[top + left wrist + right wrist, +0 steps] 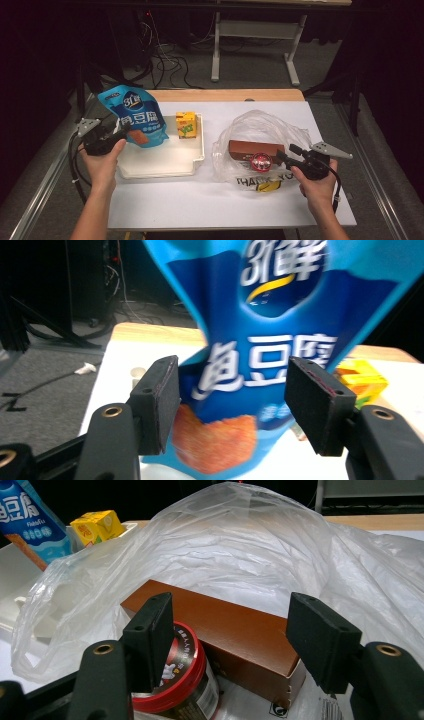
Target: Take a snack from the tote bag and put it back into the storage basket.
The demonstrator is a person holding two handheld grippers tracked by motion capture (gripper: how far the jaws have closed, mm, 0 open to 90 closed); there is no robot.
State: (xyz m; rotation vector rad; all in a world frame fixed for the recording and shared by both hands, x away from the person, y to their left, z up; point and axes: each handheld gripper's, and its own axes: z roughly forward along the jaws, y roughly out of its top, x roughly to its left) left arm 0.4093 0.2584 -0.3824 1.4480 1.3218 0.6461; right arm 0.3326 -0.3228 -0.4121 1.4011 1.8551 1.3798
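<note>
L gripper (230,405) jaws gaping, blue foil pouch (134,116) standing between pads, untouched, at white plastic tray (165,160) edge. R gripper (235,645) gaping at clear plastic bag (260,127) mouth.

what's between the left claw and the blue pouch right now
Nothing visible: the blue pouch stands right between the open pads of the left claw, which do not press on it; the yellow carton sits off to the side.

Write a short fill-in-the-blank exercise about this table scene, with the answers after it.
1. The blue pouch stands in the white ____, between the left tool's open jaws.
2. The yellow juice carton stands beside the ____ pouch.
3. The brown box lies inside the clear plastic ____.
4. The red-lidded can lies against the brown ____.

Answers: tray; blue; bag; box
</note>
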